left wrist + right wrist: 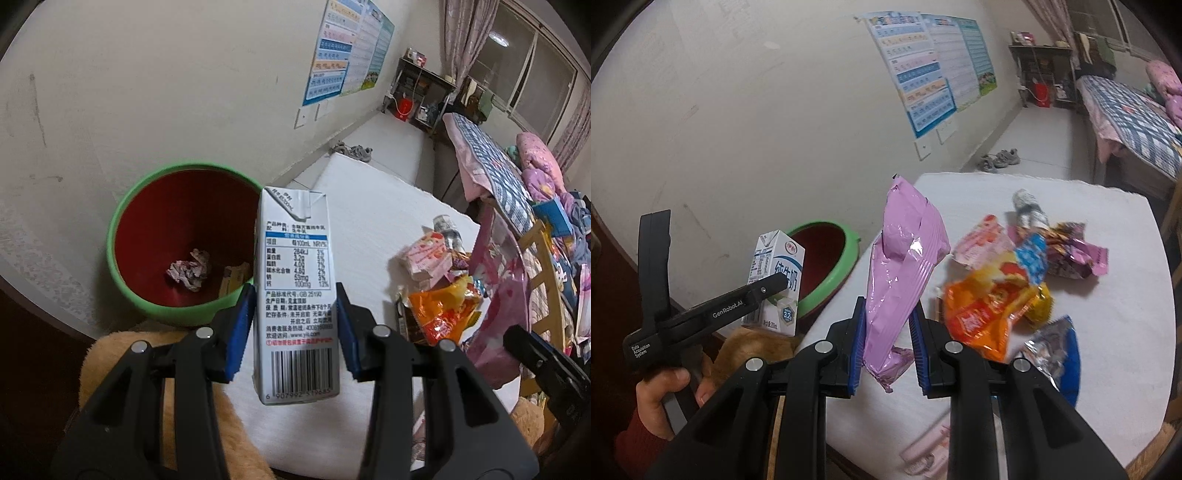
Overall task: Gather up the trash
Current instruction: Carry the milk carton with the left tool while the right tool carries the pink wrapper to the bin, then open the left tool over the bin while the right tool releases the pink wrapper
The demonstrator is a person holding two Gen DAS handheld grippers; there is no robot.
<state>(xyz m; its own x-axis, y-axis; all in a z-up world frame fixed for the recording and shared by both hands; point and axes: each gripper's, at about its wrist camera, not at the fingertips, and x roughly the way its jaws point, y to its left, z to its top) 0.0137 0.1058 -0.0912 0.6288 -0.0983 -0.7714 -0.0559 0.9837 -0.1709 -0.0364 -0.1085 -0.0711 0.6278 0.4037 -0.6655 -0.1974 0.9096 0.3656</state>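
White bench (1108,332) strewn with wrappers (993,314). Left claw (295,325) clamps milk carton (295,277) beside green bin (177,243); right claw (888,343) grips pink bag (905,273).

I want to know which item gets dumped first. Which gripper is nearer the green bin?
Left. The left gripper holds the milk carton right beside the green bin. The right gripper, clamping the pink wrapper, sits farther off over the white table.
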